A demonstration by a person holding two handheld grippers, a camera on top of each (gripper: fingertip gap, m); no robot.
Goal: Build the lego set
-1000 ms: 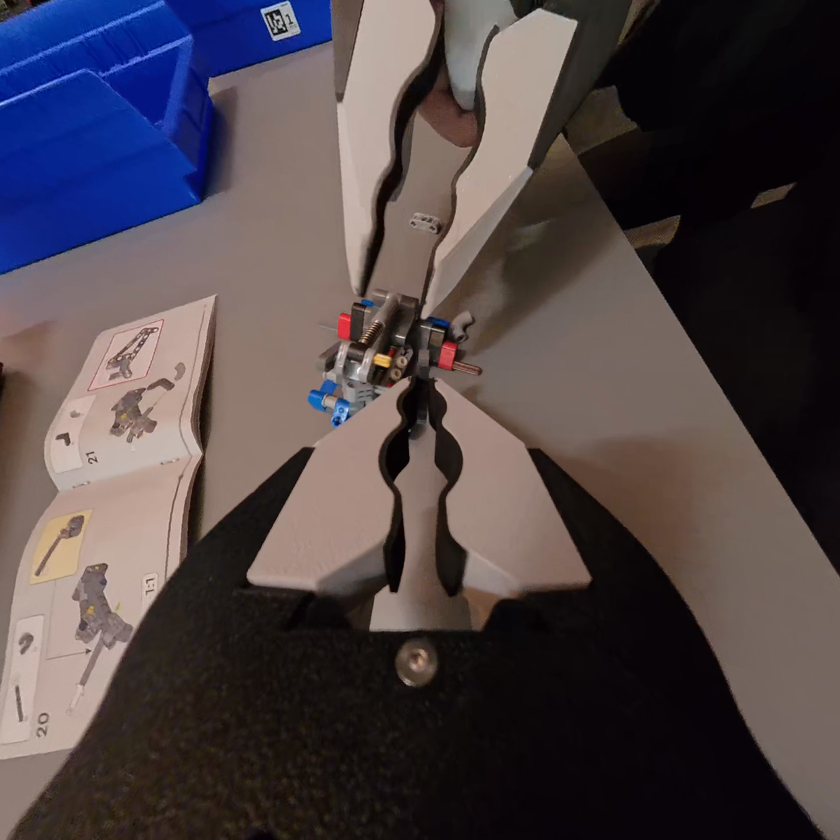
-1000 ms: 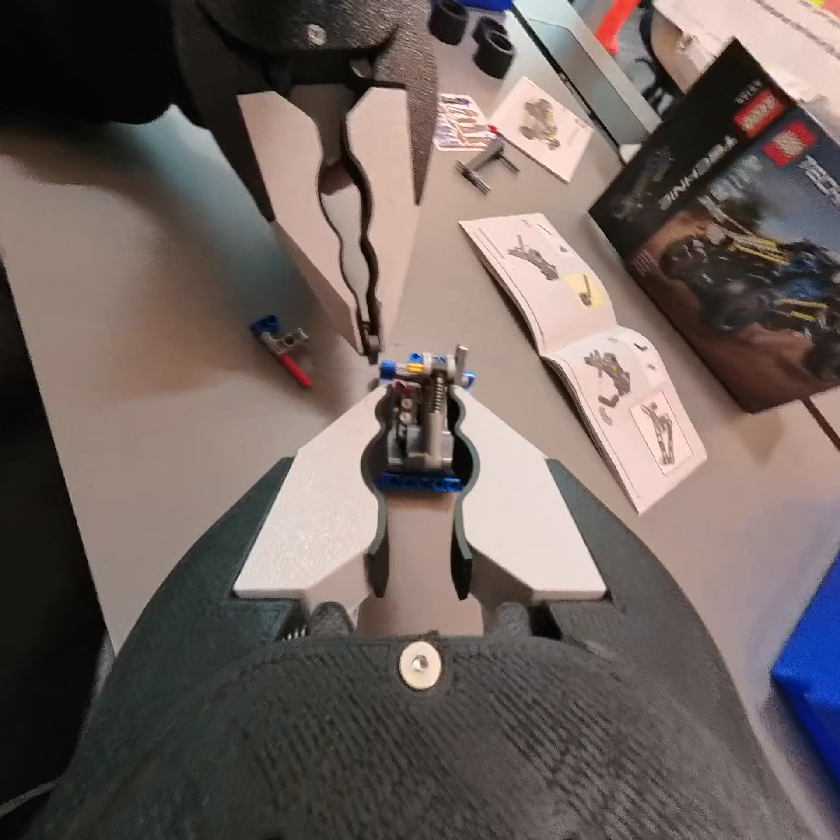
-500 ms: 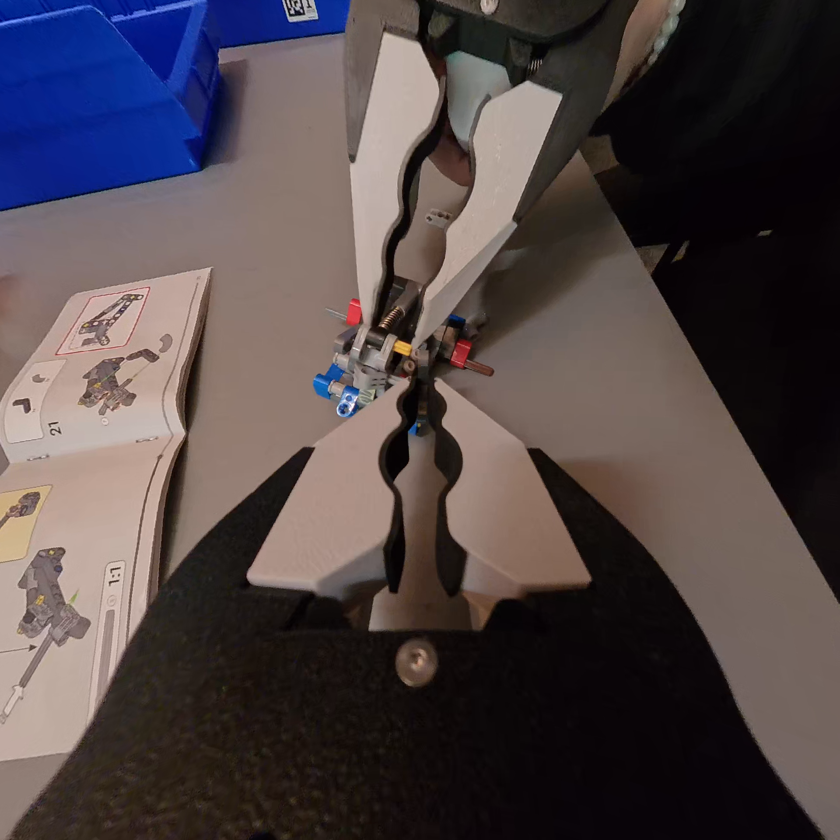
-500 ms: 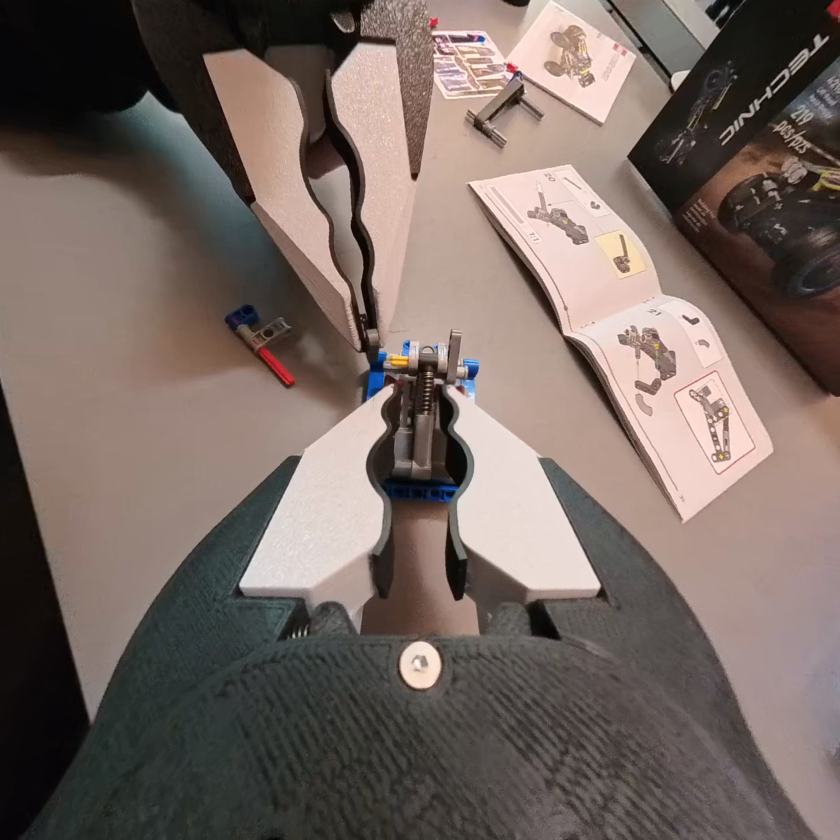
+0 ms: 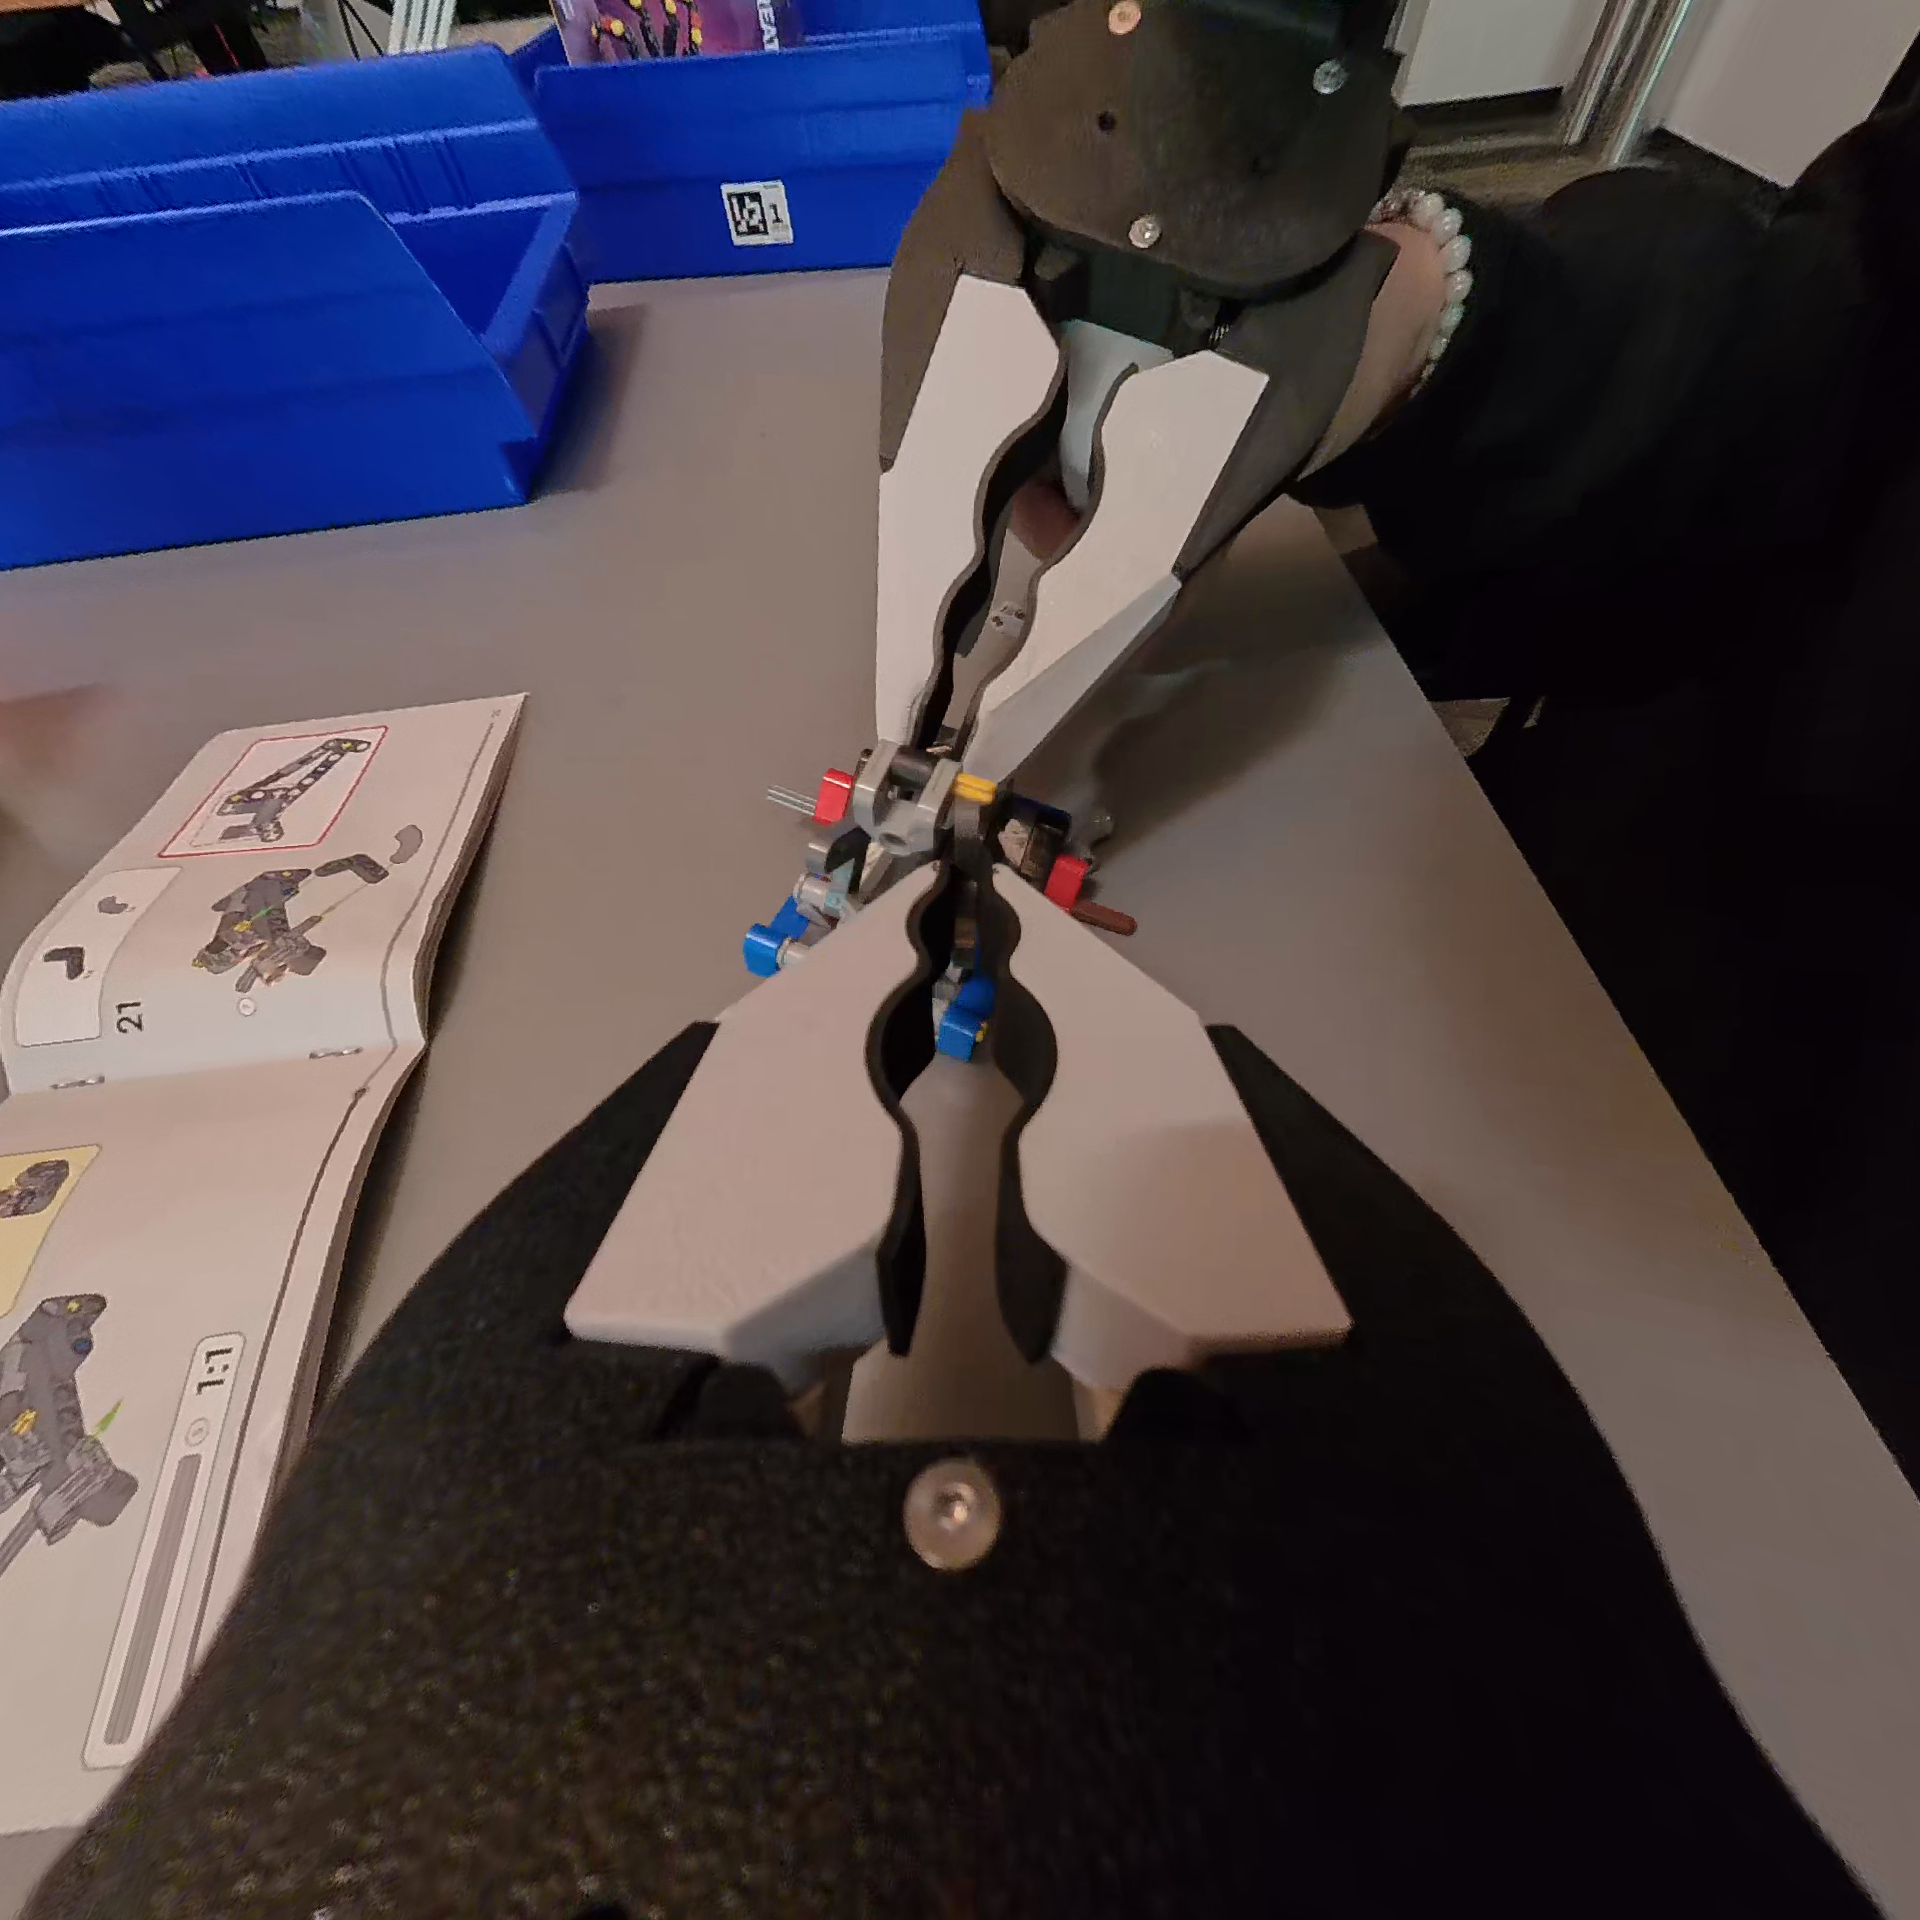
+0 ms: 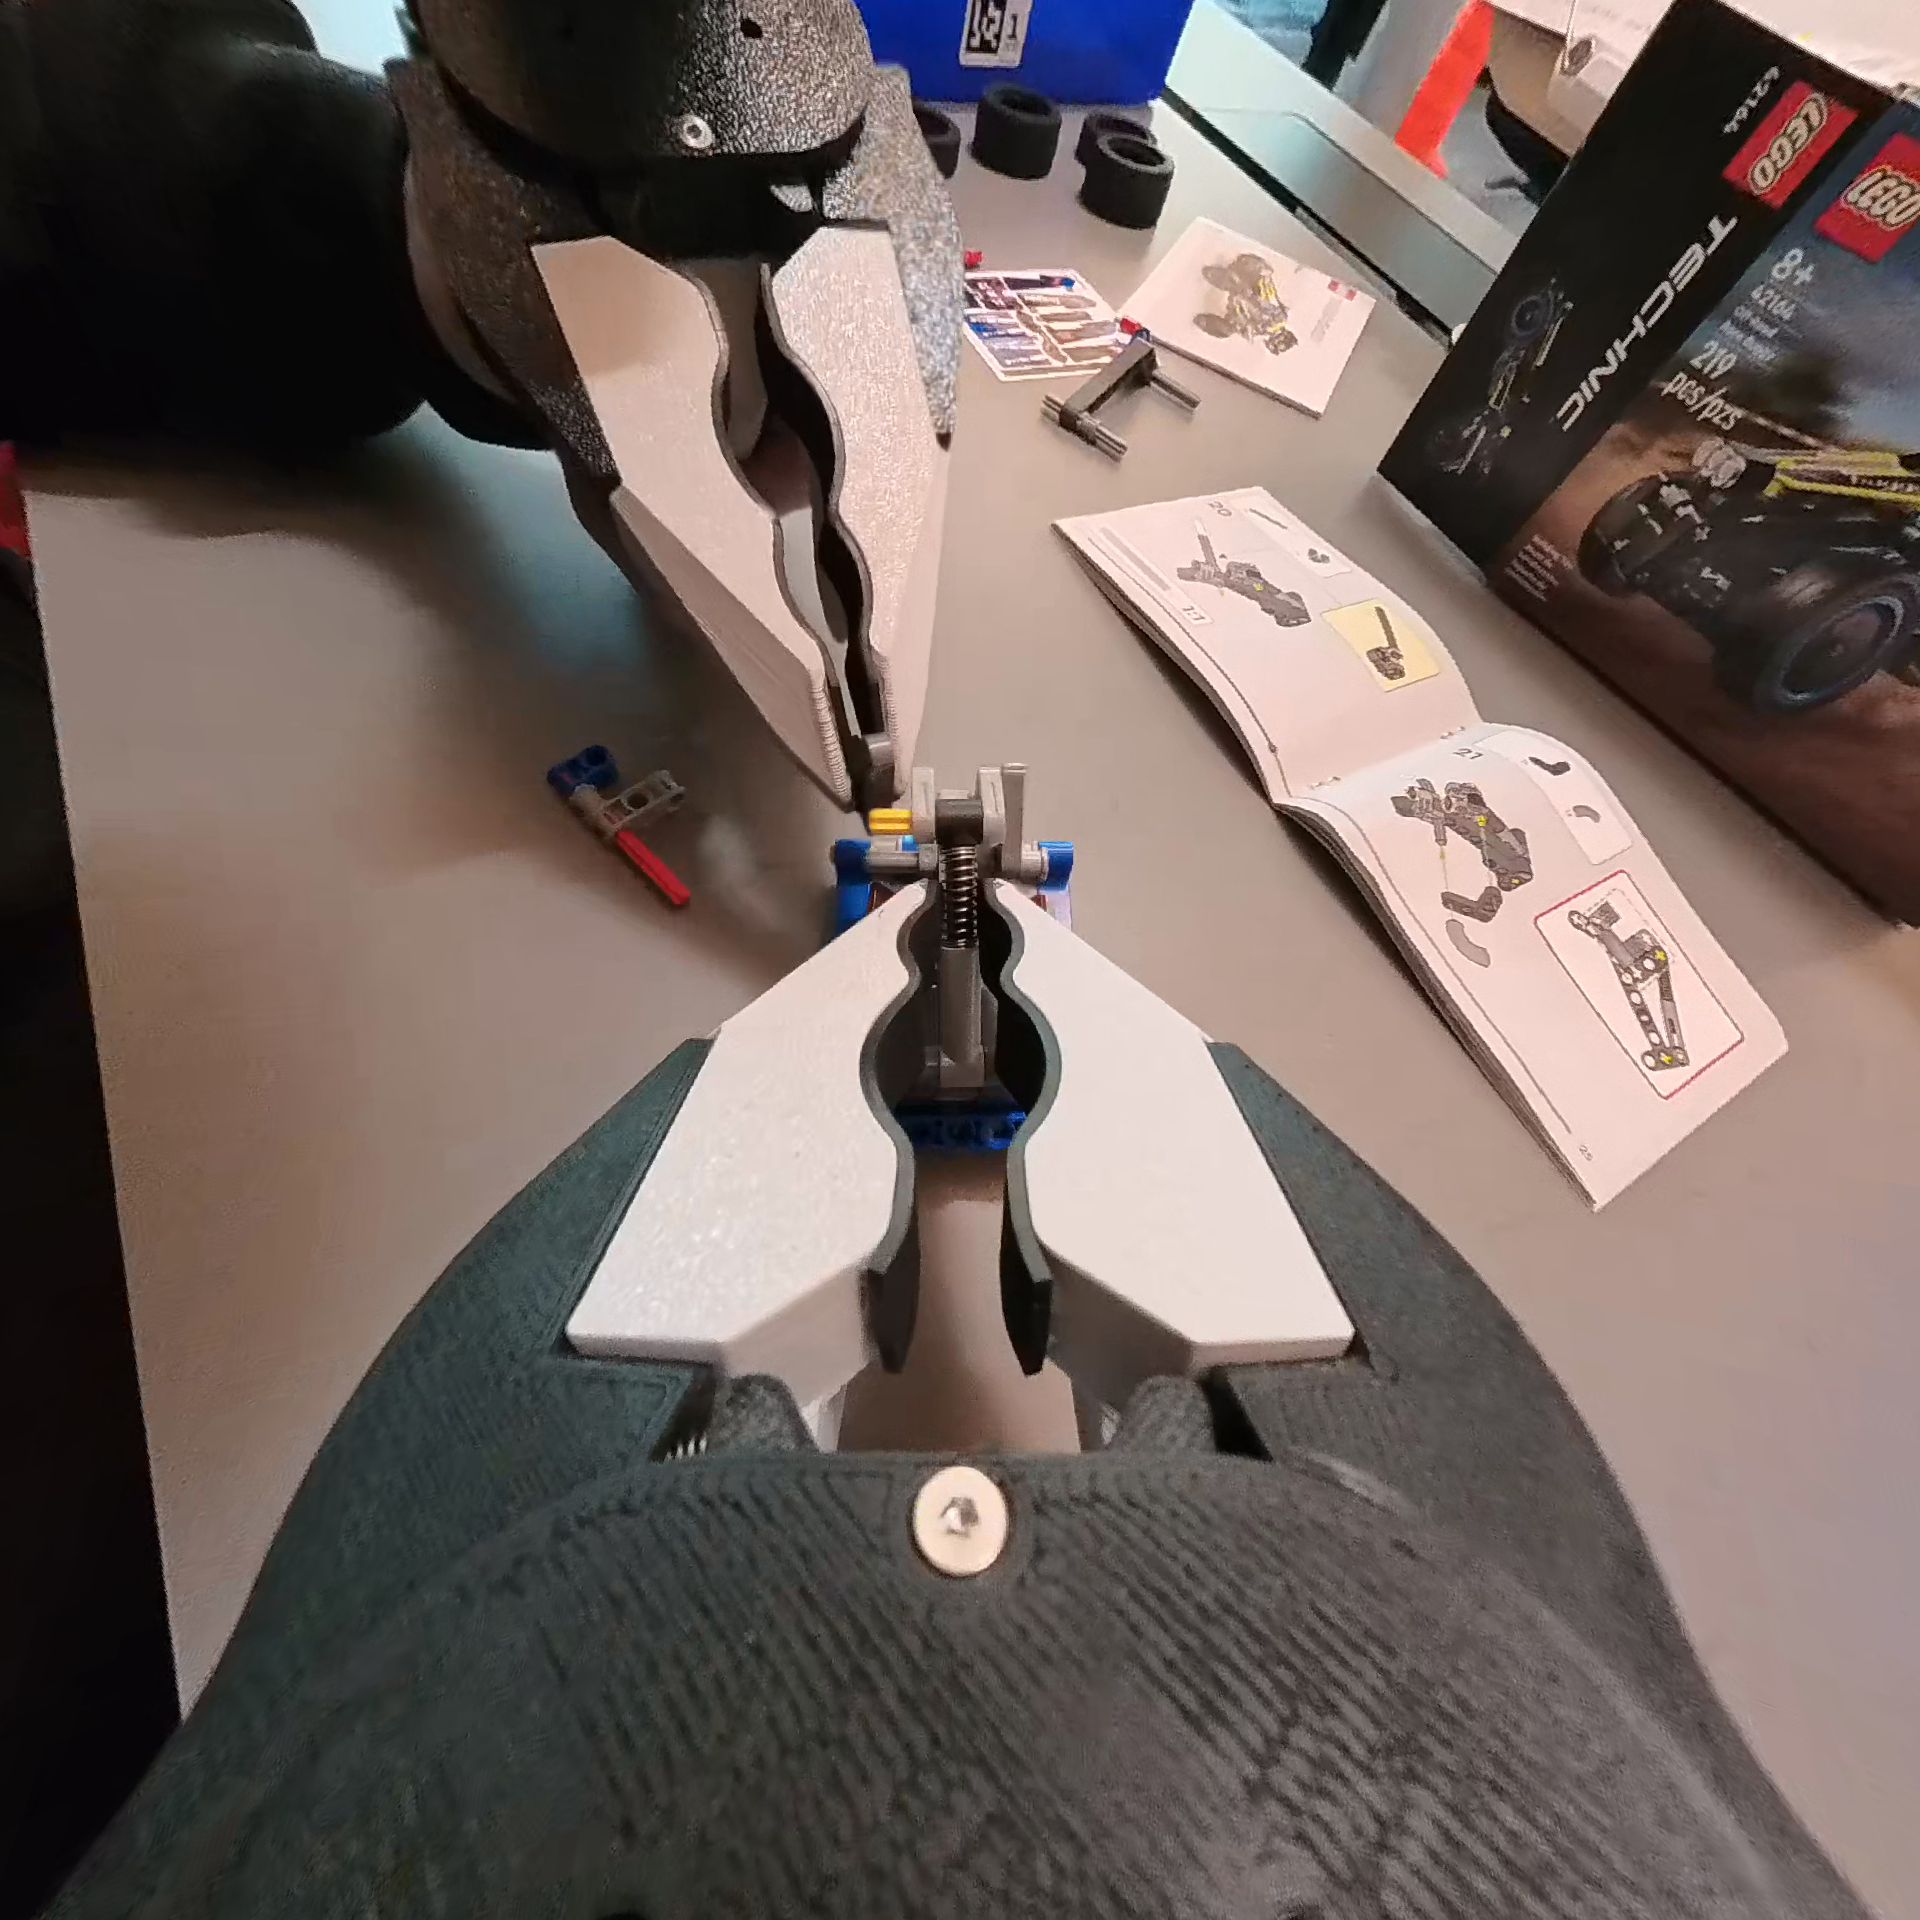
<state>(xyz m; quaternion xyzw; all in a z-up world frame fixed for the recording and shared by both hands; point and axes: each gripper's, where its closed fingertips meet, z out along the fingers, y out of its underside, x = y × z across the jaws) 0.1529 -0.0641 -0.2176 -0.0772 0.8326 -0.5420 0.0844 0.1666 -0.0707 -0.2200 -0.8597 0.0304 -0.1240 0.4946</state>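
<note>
While both tools work one small brick-built assembly [image 6: 961, 862] on the grey tabletop [image 6: 364, 1039], the right hand-held gripper [image 6: 958, 902] is clamped on its spring shock absorber [image 6: 958, 935] - apparently to steady it. The left hand-held gripper [image 5: 961, 883] is pinched shut on a thin dark grey piece [image 5: 966, 831] beside the yellow pin [image 5: 975, 787]. An open instruction booklet [image 6: 1455, 810] lies nearby.

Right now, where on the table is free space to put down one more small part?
Free: the grey table left of the small red-and-blue part, and the strip between the model and the booklet. Crowded: the far end, with tyres, leaflets and box.
</note>
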